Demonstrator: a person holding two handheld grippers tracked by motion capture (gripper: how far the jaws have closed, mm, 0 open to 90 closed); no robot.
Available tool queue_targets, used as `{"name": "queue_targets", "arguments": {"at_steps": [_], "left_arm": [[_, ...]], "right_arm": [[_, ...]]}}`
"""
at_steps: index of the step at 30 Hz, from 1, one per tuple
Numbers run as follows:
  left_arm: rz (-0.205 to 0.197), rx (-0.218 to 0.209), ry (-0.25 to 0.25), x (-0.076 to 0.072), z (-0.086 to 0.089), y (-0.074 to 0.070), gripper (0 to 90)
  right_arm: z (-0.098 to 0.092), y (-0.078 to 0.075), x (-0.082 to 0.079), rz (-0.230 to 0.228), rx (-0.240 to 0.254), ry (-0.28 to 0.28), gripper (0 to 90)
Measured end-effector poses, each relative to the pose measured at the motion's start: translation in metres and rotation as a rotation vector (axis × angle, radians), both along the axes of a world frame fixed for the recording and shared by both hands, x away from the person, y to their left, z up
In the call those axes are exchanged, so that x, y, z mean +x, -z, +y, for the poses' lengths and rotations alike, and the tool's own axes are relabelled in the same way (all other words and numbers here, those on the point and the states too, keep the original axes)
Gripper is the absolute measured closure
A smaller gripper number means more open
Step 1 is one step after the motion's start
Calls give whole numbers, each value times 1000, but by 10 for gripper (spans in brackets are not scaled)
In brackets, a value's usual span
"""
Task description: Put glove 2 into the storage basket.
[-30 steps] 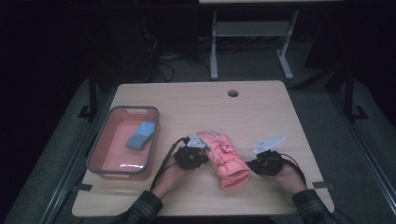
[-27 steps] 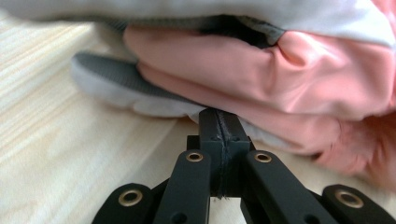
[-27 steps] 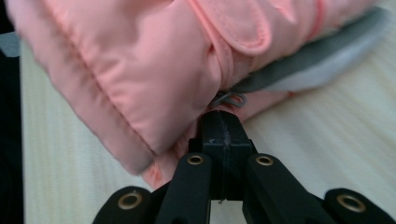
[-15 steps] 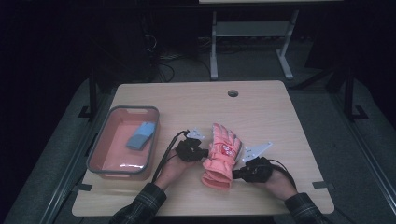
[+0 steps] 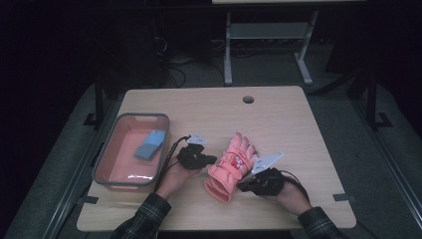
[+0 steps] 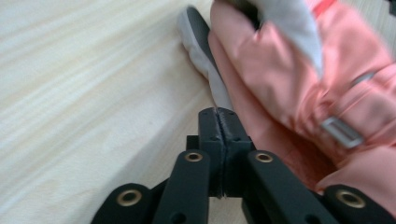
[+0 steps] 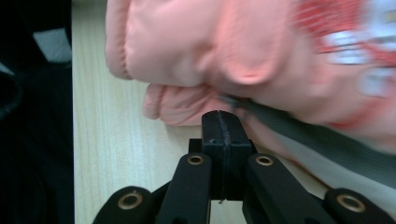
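Fingers [image 6: 219,122] both pairs shut beside pink glove [image 5: 230,167]; wooden table [image 5: 278,119], dark room.

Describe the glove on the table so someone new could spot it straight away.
On the wooden table, look right of the grey-rimmed bin, near the front edge. The glove lies between the person's two hands, the only padded salmon-pink thing there, with a red and white patch on its back.

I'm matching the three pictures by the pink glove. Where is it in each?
High view: glove lies low centre on the table, between both grippers.
Left gripper view: glove fills the upper right.
Right gripper view: glove spans the top.
Shared landmark: the pale wood table.
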State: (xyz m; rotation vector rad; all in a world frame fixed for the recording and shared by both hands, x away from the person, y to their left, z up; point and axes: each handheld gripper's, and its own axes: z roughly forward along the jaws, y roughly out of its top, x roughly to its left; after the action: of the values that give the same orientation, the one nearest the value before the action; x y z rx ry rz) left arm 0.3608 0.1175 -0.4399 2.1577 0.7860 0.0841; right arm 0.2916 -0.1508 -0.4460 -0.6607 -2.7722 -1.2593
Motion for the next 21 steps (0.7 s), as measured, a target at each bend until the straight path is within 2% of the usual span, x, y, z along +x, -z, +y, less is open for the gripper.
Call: {"name": "queue_targets", "arguments": {"at_steps": [4, 7, 10, 12, 16, 18, 21], "left_arm": [[-1, -10, -15, 3, 3, -12, 782], [-2, -7, -8, 5, 4, -19, 679], [5, -5, 1, 8, 7, -30, 565], [2, -35, 5, 8, 10, -36, 514], [7, -49, 24, 10, 9, -43, 370], [18, -62, 45, 10, 5, -44, 271], [31, -51, 73, 11, -3, -43, 196]], "right_arm": [[-19, -17, 8, -27, 37, 77, 900], [-26, -27, 18, -56, 40, 126, 900], [-26, -32, 29, -62, 49, 158, 900], [-25, -33, 35, -71, 56, 174, 900], [-19, -34, 44, -81, 53, 196, 900], [-15, -30, 47, -74, 29, 195, 900], [-12, -21, 48, -59, -3, 199, 900]]}}
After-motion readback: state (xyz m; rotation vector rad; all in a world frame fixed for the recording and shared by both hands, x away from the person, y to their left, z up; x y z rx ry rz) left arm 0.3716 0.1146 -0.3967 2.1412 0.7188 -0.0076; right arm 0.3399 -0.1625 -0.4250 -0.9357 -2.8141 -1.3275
